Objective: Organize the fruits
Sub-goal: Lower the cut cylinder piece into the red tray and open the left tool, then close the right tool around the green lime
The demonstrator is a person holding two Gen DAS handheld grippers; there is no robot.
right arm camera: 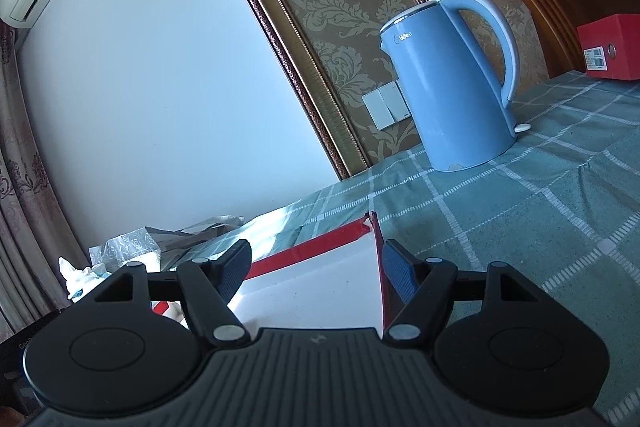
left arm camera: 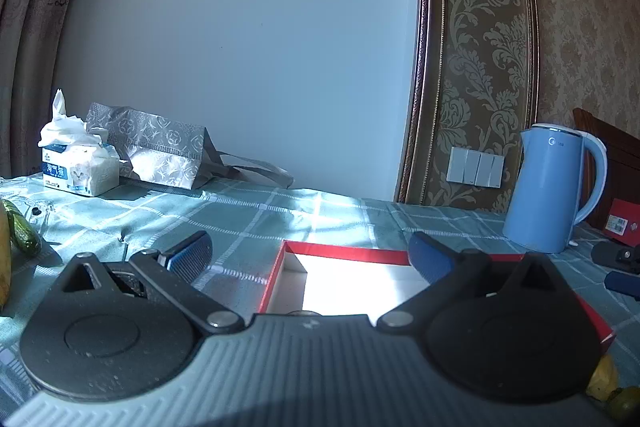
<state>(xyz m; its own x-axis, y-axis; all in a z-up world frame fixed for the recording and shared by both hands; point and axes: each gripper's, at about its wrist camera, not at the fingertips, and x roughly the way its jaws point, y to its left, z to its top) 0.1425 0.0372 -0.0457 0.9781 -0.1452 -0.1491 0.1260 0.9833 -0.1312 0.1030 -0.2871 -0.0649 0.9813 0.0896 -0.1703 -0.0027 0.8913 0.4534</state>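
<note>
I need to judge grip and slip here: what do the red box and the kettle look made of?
Red box: looks like cardboard, glossy red outside, matte white inside; thin folded walls with a creased corner. Blue kettle: probably smooth plastic shell with a soft sheen and a moulded white-edged handle; whether there is metal inside cannot be seen.

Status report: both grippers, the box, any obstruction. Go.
Left gripper open, nothing between the jaws. Right gripper open, astride the red box corner. Cucumber on the cloth, left. Kettle beyond, clear of the box.
</note>
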